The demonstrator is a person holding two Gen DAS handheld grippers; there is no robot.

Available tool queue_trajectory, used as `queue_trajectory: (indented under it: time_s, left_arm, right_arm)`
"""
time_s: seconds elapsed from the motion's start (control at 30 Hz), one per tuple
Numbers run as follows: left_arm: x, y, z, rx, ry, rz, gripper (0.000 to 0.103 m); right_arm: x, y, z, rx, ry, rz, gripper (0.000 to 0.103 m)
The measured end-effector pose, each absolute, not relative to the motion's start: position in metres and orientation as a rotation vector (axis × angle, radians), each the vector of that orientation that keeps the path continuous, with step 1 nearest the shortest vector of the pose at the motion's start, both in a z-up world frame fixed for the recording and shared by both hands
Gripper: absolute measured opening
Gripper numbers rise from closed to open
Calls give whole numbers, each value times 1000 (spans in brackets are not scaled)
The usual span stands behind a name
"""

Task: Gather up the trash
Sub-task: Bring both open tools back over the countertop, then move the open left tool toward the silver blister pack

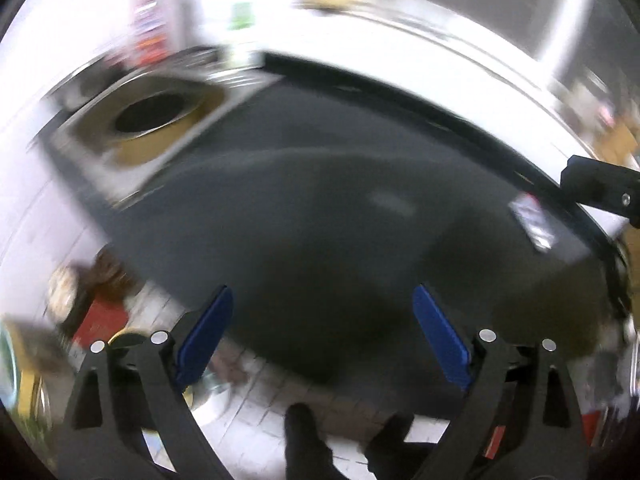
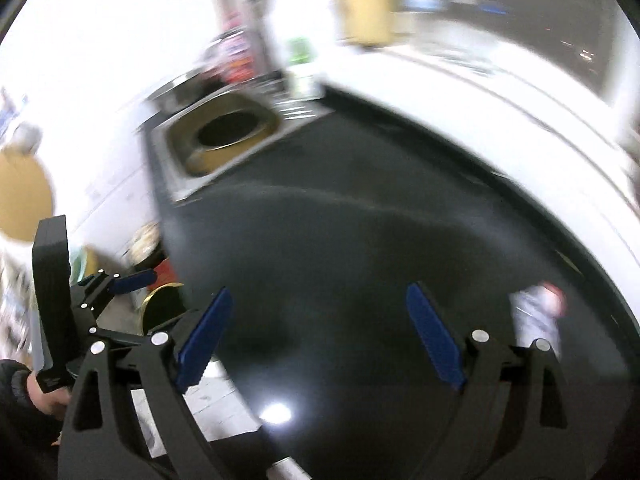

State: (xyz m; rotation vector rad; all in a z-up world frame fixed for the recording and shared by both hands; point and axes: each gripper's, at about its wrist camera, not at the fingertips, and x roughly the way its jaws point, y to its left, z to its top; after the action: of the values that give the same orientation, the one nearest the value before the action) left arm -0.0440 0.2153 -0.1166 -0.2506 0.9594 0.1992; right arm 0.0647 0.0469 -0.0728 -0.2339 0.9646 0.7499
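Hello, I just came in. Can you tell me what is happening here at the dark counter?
A person holds a two-finger tool in each hand above a dark countertop. The left tool and the right tool are both open, with nothing between their blue pads. A pale, blurred piece of trash lies on the counter near the right tool, not yet picked up. At the counter's far end there is a round disposal hole in a metal frame. The pictures are blurred.
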Motion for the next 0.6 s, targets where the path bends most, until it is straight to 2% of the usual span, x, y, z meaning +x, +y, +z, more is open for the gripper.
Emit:
queue_trajectory:
  time_s: [0.27,0.6]
  left_arm:
    - [36,67,-111,-169,1023,-16,89]
    - [73,-37,-120,-97,1059,-65,89]
  right_arm:
    - [82,-137,-70,-134,944,500,86]
    - [97,-246,-94,-61,961,424,86]
